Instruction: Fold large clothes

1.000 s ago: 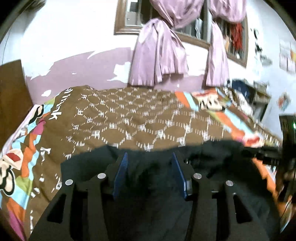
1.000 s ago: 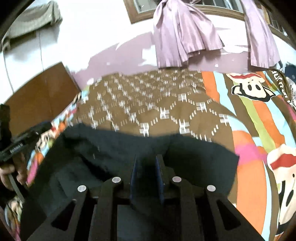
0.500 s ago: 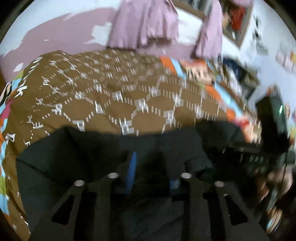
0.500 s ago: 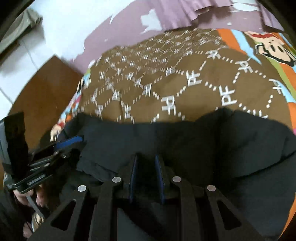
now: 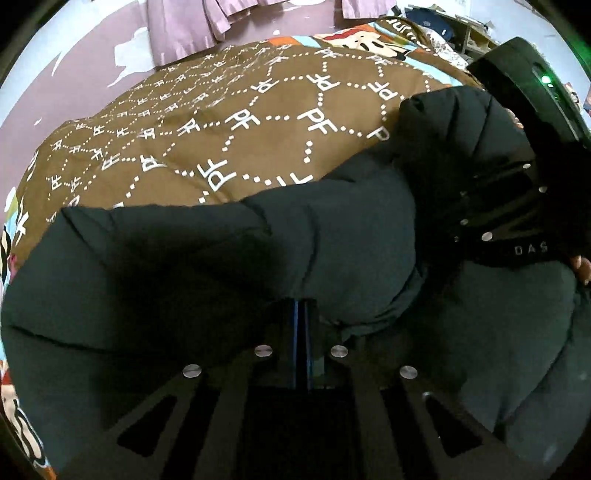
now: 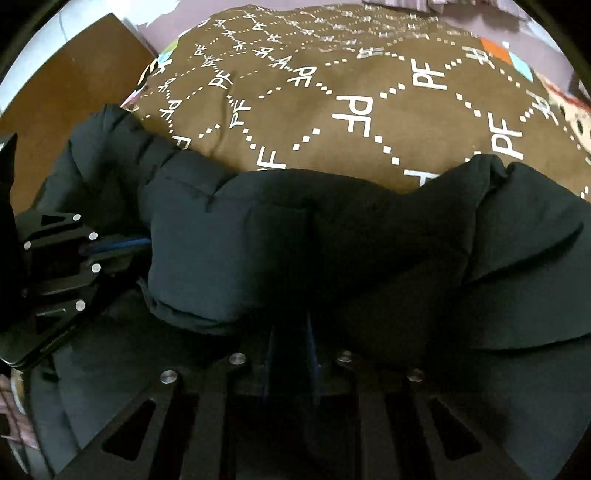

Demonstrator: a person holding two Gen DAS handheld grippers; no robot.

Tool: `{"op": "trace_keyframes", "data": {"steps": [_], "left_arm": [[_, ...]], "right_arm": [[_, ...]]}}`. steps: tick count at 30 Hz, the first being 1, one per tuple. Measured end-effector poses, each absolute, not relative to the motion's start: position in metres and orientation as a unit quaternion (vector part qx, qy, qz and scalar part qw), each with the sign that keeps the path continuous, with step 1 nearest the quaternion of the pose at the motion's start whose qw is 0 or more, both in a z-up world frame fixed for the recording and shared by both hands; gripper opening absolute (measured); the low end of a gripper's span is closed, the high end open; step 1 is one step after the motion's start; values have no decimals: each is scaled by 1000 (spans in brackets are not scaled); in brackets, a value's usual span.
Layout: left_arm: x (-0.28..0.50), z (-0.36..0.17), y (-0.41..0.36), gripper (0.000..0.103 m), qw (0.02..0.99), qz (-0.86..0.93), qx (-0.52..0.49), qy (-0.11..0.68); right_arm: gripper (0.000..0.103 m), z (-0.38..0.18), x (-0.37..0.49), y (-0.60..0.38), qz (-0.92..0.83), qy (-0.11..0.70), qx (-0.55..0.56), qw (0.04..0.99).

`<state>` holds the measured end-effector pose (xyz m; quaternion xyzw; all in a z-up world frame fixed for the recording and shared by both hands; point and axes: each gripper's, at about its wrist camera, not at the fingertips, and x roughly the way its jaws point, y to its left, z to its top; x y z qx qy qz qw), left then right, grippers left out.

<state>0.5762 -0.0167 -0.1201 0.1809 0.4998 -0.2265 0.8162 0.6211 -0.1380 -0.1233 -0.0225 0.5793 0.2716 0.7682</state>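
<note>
With my left gripper [image 5: 301,314] pinched tight and my right gripper [image 6: 291,332] narrowly clamped, both on the black padded jacket [image 5: 221,266] bunched just ahead of my fingers on the brown bedspread [image 5: 221,122], I should lay this fold down evenly.

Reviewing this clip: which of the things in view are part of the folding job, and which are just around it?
Part of the job:
- black padded jacket, folded over on the bed
- left gripper, jaws shut at the jacket's fold
- right gripper, jaws nearly shut at the jacket's edge

Just around:
- brown patterned bedspread
- purple curtains
- brown wooden panel
</note>
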Motion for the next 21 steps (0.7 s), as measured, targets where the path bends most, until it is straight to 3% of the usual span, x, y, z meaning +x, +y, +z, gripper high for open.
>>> {"op": "trace_keyframes", "data": {"steps": [9,13,21], "left_arm": [[567,-114,-2,2,834,-236,130,481],[566,-112,-2,2,836,-235,125,480],[564,-120,-9,2,831,-229,137,488]], "right_arm": [[16,-79,598,-158,322,493,84,804],[16,-93,598,-131,308,517,22,798],[14,-131,605,-122,282,553,14,784]]}}
